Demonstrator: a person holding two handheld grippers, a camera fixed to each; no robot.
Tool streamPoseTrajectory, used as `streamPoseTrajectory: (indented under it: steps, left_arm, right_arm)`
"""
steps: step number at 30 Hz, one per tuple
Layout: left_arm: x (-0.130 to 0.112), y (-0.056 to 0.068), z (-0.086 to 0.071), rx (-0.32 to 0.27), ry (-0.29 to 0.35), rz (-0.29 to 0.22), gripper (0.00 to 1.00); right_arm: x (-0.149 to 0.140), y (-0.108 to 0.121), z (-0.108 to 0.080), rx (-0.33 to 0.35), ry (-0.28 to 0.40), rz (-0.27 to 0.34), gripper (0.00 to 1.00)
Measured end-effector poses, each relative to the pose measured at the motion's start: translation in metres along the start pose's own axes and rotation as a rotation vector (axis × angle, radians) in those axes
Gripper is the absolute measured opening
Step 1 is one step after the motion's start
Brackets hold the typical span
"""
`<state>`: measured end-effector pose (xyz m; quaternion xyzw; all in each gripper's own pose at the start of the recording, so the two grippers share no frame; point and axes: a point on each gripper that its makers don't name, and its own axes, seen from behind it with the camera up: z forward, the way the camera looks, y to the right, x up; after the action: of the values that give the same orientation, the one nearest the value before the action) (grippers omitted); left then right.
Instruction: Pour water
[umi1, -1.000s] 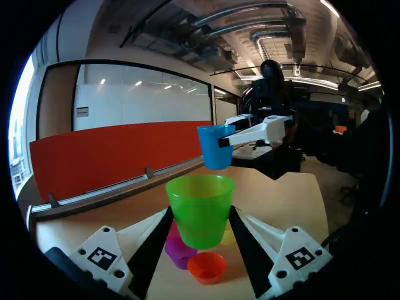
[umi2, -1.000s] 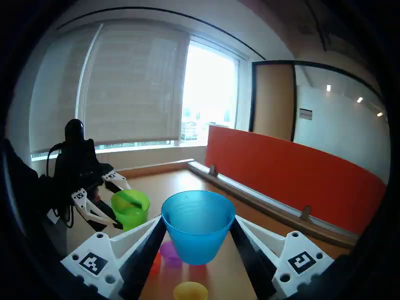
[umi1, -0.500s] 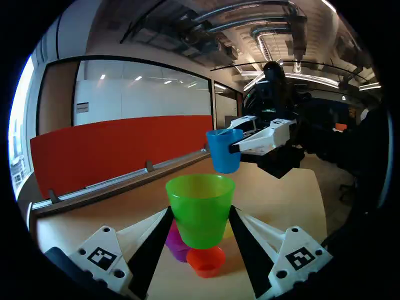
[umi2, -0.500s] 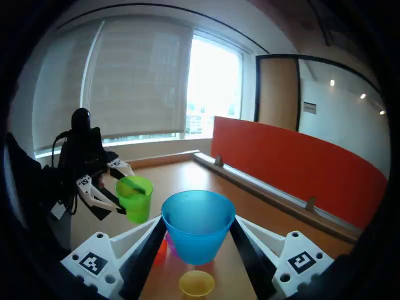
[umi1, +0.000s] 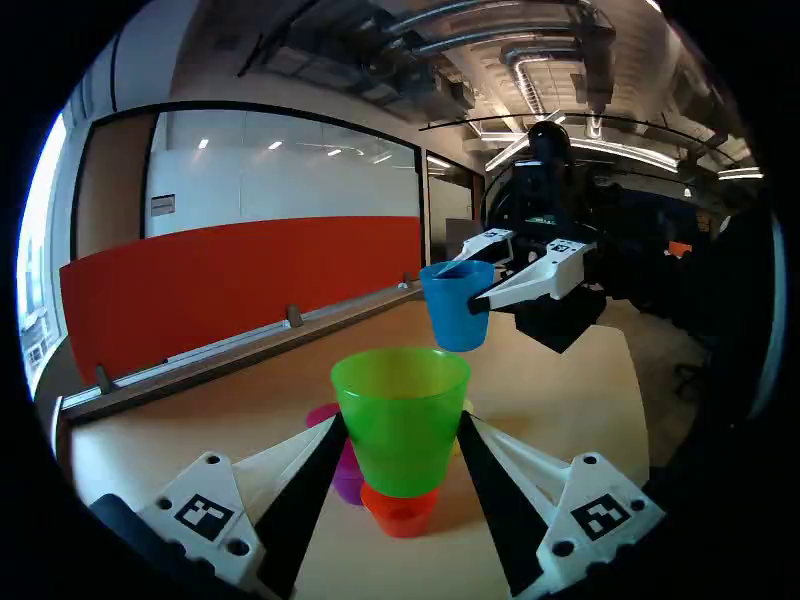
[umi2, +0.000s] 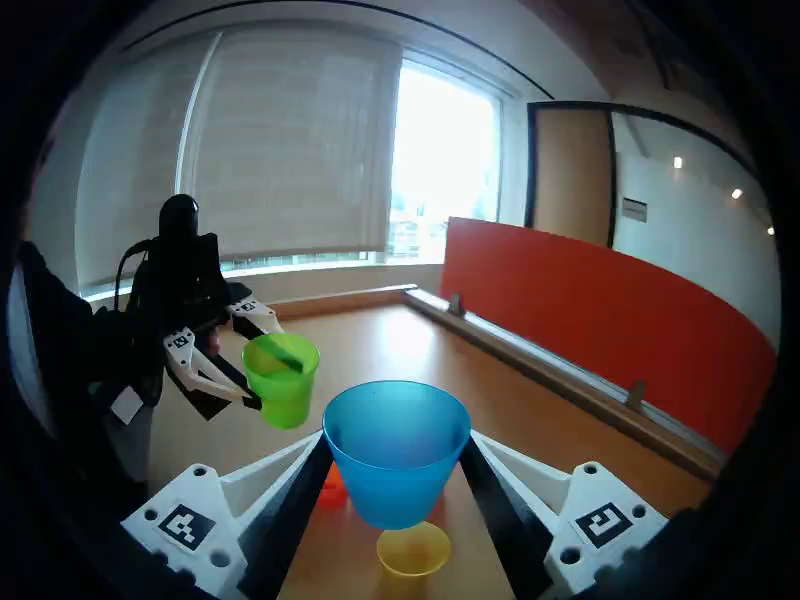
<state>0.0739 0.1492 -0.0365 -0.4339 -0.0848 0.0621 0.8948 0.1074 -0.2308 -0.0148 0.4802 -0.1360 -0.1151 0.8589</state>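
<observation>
Small orange cup (umi1: 398, 510), purple cup (umi1: 346, 484), yellow cup (umi2: 413, 550), wooden table (umi1: 560, 385), red partition (umi1: 220, 285)

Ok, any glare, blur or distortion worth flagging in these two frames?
Right gripper view: window blown out white, blue cup sharp. Left gripper view: even light, green cup crisp. Both: fisheye bends the orange partition.

Held cup (umi1: 400, 420) over table (umi1: 560, 390) (partition (umi1: 230, 290) behind)

We find no text we can read. A small wall sign (umi1: 162, 205) hangs far off beside the glass partition, its print too small to make out. The left gripper (umi1: 400, 425) bears black-and-white square markers (umi1: 203, 515), patterns without letters or numbers, and so does the right gripper (umi2: 397, 440).
</observation>
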Motion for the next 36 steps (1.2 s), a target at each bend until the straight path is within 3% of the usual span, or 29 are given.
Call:
streamPoseTrajectory:
  steps: [26, 36]
  left_arm:
    - [-0.046, 0.011, -0.010, -0.025, -0.122, 0.002, 0.79]
    - [-0.071, 0.018, -0.012, -0.042, -0.216, 0.048, 0.79]
  right_arm:
    - [-0.053, -0.027, -0.001, 0.059, -0.077, -0.016, 0.89]
    - [-0.070, -0.037, 0.005, 0.092, -0.106, 0.000, 0.89]
